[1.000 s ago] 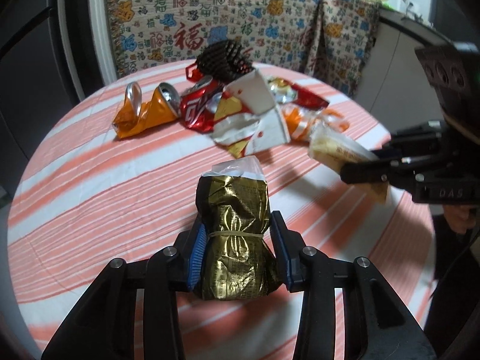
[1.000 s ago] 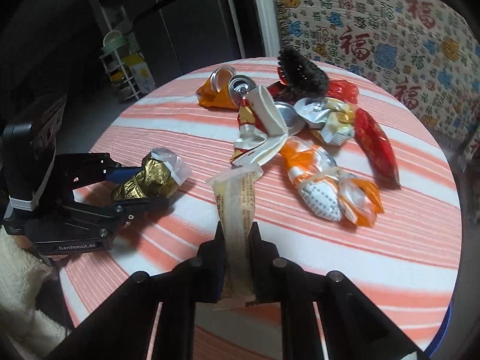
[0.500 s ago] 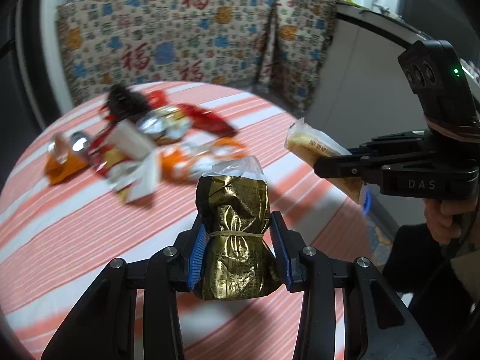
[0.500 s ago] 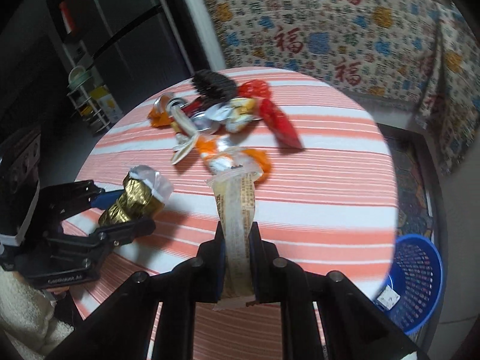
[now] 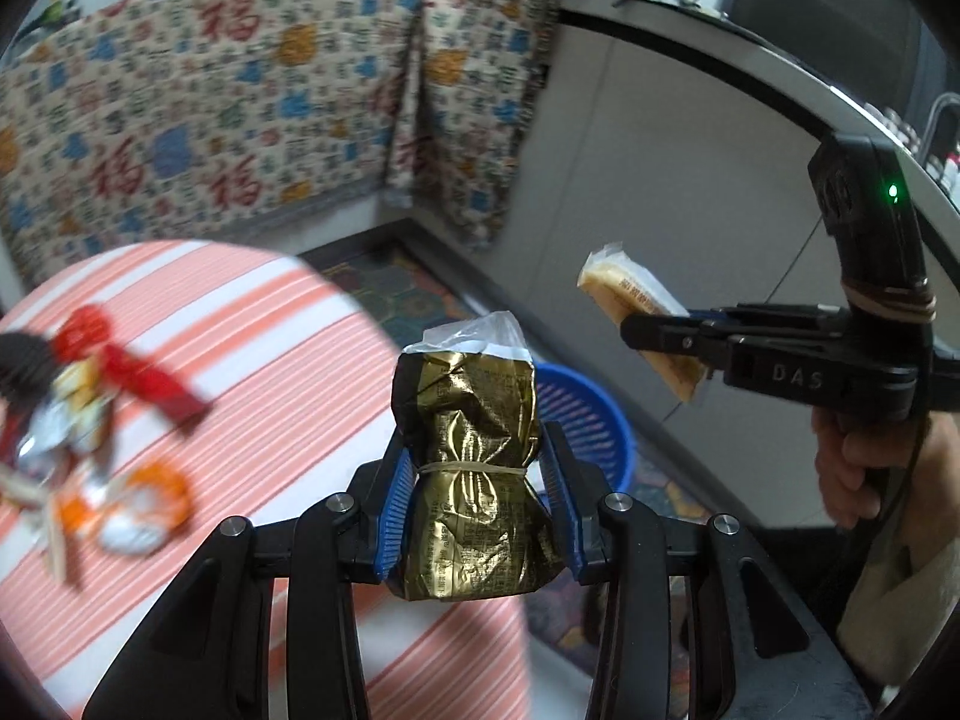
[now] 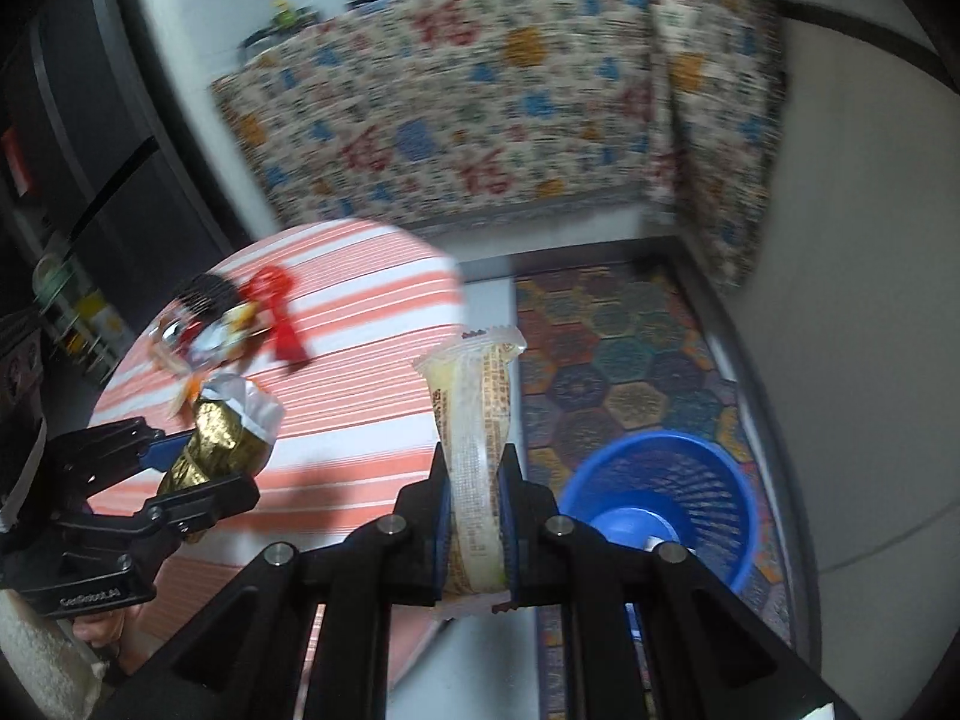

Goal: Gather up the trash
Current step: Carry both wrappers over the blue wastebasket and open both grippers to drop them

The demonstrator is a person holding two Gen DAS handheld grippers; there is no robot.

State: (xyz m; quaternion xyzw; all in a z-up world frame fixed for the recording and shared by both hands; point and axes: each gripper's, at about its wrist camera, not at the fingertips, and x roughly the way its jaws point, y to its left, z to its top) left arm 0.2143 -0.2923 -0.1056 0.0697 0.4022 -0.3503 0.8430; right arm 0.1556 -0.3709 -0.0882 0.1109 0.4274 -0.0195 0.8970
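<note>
My left gripper (image 5: 477,495) is shut on a crumpled gold foil bag (image 5: 474,468) tied with a rubber band, held above the table's right edge. It also shows in the right wrist view (image 6: 207,447). My right gripper (image 6: 474,516) is shut on a long pale yellow wrapper (image 6: 477,456), held off the table beside the floor basket. That wrapper also shows in the left wrist view (image 5: 642,318). A blue plastic basket (image 6: 666,498) stands on the floor to the right of the table, partly hidden behind the gold bag in the left wrist view (image 5: 585,420).
A pile of wrappers and crushed cans (image 5: 90,396) lies on the round striped table (image 6: 360,312). A patterned cloth (image 6: 480,90) covers furniture behind. A patterned floor mat (image 6: 624,360) lies under the basket. A white counter wall (image 5: 660,180) stands on the right.
Both grippers have swung right, away from the trash pile, still holding their items. The blue basket has come into both views and the right gripper is now nearly above it.
</note>
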